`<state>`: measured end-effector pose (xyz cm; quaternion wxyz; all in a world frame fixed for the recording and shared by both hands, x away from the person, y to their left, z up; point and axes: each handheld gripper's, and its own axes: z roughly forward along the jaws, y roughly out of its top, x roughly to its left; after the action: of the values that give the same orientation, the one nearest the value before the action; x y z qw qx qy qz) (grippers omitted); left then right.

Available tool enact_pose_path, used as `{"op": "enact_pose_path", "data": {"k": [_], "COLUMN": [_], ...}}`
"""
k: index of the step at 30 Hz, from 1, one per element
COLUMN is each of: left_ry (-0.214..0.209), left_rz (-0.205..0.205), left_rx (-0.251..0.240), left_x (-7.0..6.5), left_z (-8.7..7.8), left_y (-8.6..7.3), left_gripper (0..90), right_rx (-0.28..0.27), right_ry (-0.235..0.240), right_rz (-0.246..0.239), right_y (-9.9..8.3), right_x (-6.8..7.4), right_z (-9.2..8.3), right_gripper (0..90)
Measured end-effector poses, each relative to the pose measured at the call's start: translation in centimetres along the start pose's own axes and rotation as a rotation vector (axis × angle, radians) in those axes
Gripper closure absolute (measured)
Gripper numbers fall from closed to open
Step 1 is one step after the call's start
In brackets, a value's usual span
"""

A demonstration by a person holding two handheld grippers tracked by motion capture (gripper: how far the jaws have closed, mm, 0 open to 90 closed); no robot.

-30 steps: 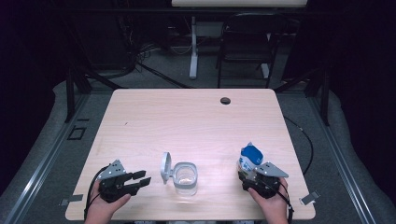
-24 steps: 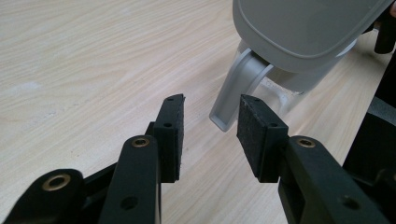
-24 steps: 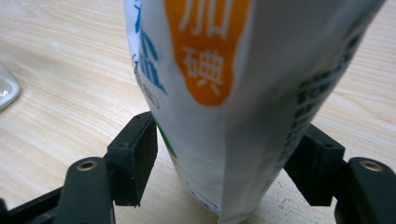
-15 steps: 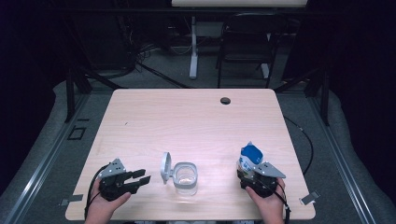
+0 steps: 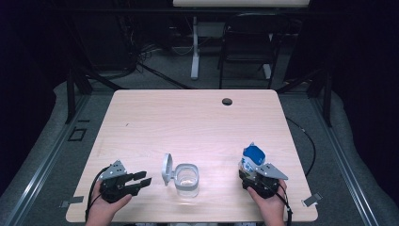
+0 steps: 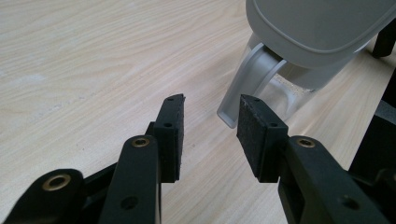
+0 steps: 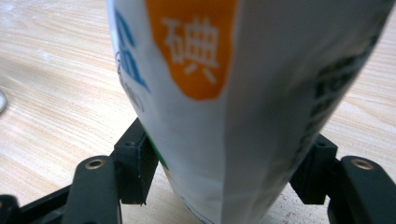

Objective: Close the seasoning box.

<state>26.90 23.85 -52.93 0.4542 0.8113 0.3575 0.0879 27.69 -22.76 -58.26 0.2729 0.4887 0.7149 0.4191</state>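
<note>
Two grippers low on the bench [image 5: 197, 117], right gripper [image 5: 256, 175] at five o'clock clamped on an upright blue-and-white pouch [image 5: 252, 157], left gripper [image 5: 142, 178] at seven o'clock, jaws apart and empty, just beside a clear container [image 5: 187, 179] with its grey lid [image 5: 166, 168] flipped open.

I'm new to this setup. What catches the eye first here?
The blue and white packet near the table's front right edge, clamped in the right gripper. Next, the clear container at front centre, its grey lid flipped up, with the open left gripper aimed at it.
</note>
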Motion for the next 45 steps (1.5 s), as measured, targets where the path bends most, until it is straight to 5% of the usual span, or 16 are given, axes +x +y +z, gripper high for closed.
{"op": "enact_pose_path", "data": {"k": [45], "left_ry": [0.010], "left_rz": [-0.010], "left_rx": [-0.007], "left_x": [0.03], "left_z": [-0.20], "left_y": [-0.04], "left_gripper": [61.8], "right_rx": [0.007], "right_ry": [0.020], "right_rz": [-0.032], "right_y": [-0.02], "right_x": [-0.44], "right_z": [-0.12], "right_gripper": [38.7]}}
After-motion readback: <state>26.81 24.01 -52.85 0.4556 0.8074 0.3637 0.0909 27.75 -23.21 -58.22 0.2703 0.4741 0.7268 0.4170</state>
